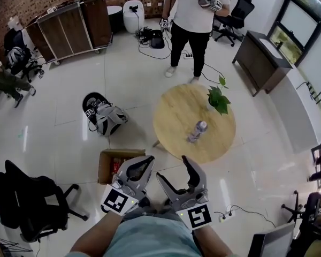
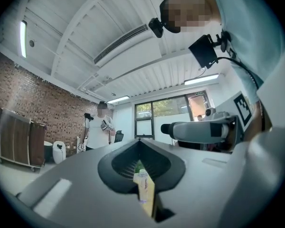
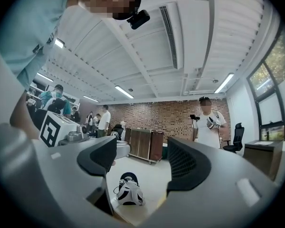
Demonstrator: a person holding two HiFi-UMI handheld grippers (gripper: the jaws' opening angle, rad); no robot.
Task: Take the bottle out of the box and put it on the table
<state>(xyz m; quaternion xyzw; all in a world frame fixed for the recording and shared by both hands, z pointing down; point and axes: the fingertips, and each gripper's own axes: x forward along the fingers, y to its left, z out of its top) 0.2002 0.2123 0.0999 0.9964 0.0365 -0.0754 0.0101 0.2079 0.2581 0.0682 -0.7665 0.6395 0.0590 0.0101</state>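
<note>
A clear bottle [image 1: 197, 131] with a white cap stands upright on the round wooden table [image 1: 176, 119], near a small potted plant [image 1: 218, 98]. An open cardboard box [image 1: 108, 155] sits on the floor to the table's left, with something red inside. Both grippers hover low in the head view, between box and table. My left gripper [image 1: 148, 159] is shut, tips touching and nothing held; through its oval gap [image 2: 140, 141] the distant bottle [image 2: 141, 184] shows. My right gripper [image 1: 176, 171] is open and empty [image 3: 142, 148].
A grey backpack [image 1: 104, 118] lies on the floor beyond the box, also seen past the right jaws as backpack [image 3: 128, 191]. A person [image 1: 190, 25] stands behind the table holding grippers. A wooden cabinet [image 1: 69, 25], black office chairs [image 1: 21, 202] and a dark desk [image 1: 262, 55] ring the room.
</note>
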